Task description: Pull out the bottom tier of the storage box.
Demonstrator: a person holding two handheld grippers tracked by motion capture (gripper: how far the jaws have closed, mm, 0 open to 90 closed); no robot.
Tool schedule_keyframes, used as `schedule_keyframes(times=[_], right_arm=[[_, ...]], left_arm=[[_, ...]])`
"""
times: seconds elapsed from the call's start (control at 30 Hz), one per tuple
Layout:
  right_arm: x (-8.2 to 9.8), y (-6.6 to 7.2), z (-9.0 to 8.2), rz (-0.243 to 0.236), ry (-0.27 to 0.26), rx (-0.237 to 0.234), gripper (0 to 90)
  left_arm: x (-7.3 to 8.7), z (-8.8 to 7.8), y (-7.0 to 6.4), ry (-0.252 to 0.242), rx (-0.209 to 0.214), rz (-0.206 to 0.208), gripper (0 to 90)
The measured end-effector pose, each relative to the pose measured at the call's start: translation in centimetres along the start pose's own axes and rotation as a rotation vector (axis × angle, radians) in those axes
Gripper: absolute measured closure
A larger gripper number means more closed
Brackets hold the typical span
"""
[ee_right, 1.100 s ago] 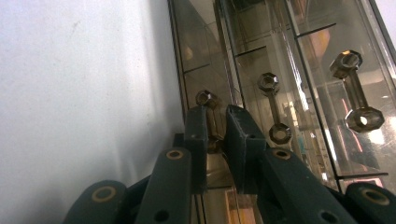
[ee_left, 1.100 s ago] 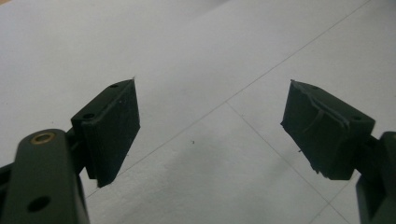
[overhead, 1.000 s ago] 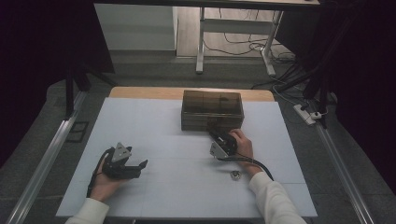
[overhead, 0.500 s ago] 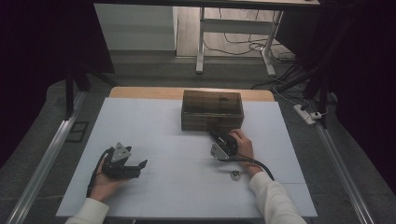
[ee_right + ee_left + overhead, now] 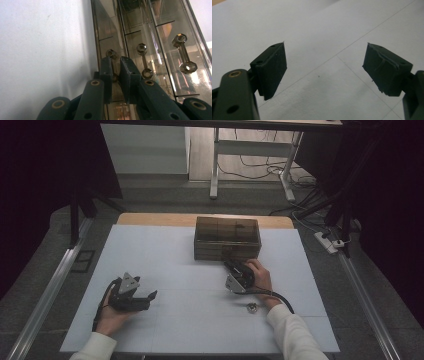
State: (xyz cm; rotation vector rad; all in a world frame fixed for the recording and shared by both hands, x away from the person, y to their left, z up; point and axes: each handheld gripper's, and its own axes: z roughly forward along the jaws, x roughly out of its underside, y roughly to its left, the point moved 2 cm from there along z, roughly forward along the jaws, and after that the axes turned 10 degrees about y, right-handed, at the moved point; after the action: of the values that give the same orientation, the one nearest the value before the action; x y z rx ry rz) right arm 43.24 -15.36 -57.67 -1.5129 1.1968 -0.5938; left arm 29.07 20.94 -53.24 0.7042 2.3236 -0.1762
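Right claw (image 5: 115, 75) pinches drawer handle (image 5: 111, 62); left claw (image 5: 324, 72) rests agape

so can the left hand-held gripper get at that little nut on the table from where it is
Probably yes. The left hand-held gripper has its jaws open and holds nothing, and bare table lies between it and the nut. The right hand and its cable sit close by, so it could get crowded.
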Motion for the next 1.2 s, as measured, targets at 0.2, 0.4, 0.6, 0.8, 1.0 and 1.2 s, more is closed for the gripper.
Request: schedule_keyframes(times=[0.2,0.4,0.6,0.8,1.0,1.2], right_arm=[[-0.1,0.1,-0.3,-0.003,0.007,0.001,80.0],[-0.1,0.2,-0.6,0.001,-0.004,0.005,80.0],[-0.1,0.2,-1.0,0.008,0.002,-0.002,80.0],[-0.1,0.3,-1.2,0.016,-0.004,-0.013,79.8],[-0.2,0.4,-1.3,0.015,-0.001,-0.018,79.5],[-0.1,0.4,-1.3,0.022,-0.001,-0.028,79.0]], left_arm=[[0.0,0.0,0.0,0.000,-0.001,0.001,18.6],[0.1,0.0,0.1,0.000,-0.002,-0.002,18.5],[0.1,-0.1,0.1,-0.001,-0.003,-0.002,18.5],[0.1,-0.1,0.2,-0.003,-0.005,-0.005,18.5],[0.1,-0.1,0.1,-0.002,-0.007,-0.004,18.5],[0.1,-0.1,0.1,-0.003,-0.008,-0.005,18.5]])
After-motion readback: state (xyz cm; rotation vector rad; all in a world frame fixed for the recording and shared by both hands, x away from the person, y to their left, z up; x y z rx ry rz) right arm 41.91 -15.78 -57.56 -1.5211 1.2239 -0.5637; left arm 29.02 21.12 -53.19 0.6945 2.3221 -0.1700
